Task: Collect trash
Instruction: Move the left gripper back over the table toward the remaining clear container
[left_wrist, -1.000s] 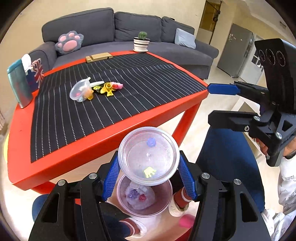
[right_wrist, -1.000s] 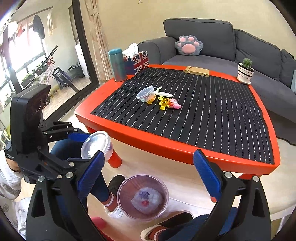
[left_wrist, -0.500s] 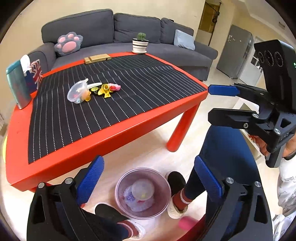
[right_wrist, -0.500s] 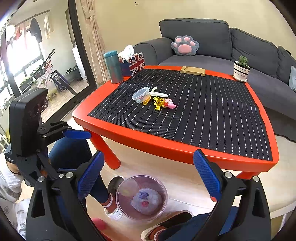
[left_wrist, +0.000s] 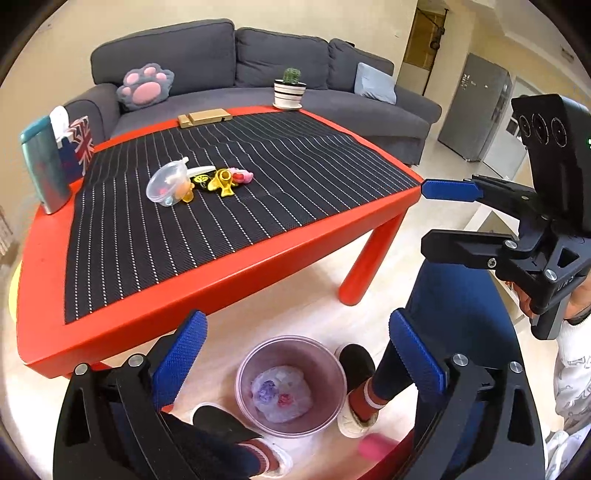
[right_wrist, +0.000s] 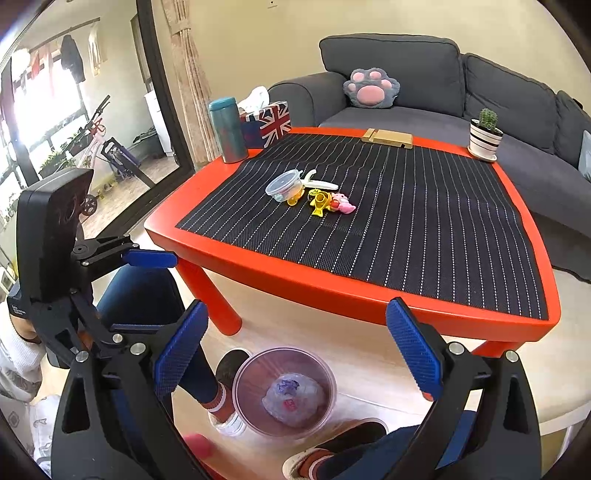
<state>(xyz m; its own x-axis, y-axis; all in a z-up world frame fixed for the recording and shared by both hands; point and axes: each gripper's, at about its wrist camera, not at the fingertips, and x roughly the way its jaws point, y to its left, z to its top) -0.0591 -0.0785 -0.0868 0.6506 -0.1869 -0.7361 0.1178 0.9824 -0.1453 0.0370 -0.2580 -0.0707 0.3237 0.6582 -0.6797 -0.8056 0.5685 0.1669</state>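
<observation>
A translucent trash bin (left_wrist: 291, 338) (right_wrist: 284, 349) stands on the floor in front of the red table (left_wrist: 221, 280), between a person's feet. Clear plastic cups (left_wrist: 280, 391) (right_wrist: 291, 400) with small coloured bits lie inside it. My left gripper (left_wrist: 295, 325) hangs open above the bin with nothing between its blue pads. My right gripper (right_wrist: 297, 314) is open and empty too, just right of the left one. On the table mat lie a clear container (left_wrist: 166, 186) (right_wrist: 282, 184) on its side, yellow toys (left_wrist: 221, 181) (right_wrist: 319, 203), a pink piece (left_wrist: 242, 176) and a white strip (left_wrist: 201, 170).
A teal bottle (right_wrist: 227, 129) and a flag-print tissue box (right_wrist: 269, 123) stand at the table's left corner, a wooden block (right_wrist: 389, 138) and a potted cactus (right_wrist: 485, 138) at the far edge. A grey sofa (left_wrist: 221, 66) lies behind. Slippered feet (left_wrist: 356, 362) flank the bin.
My left gripper went from shut on a clear plastic cup to wide open. The cup fell into the bin below. Neither hand has shifted.
</observation>
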